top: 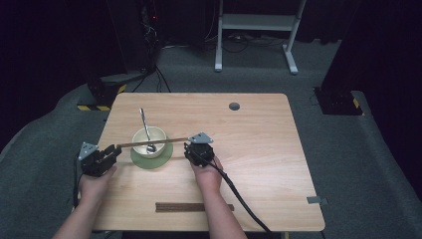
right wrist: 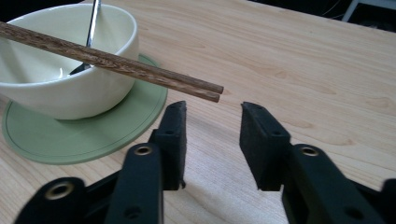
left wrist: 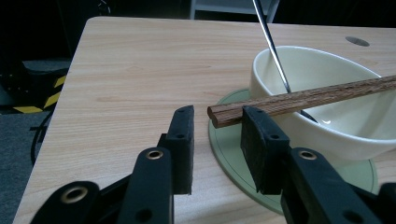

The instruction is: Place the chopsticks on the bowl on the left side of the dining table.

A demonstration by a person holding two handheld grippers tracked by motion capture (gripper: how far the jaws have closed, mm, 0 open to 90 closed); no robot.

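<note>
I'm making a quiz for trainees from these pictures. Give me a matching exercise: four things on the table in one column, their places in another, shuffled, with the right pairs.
Things:
1. metal spoon
2. pair of brown wooden chopsticks
3. round green saucer
4. dark brown wooden block

Places:
A. under the cream bowl
B. near the table's front edge
C. across the bowl's rim
D. standing in the bowl

Pairs: 1-D, 2-C, 3-A, 4-B

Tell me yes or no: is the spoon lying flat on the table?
No. The spoon stands in the bowl, its handle leaning up over the rim.

Chopsticks (top: 149, 143) across bowl (top: 158, 135), spoon (top: 145, 128) in bowl, bowl on saucer (top: 166, 158)
</note>
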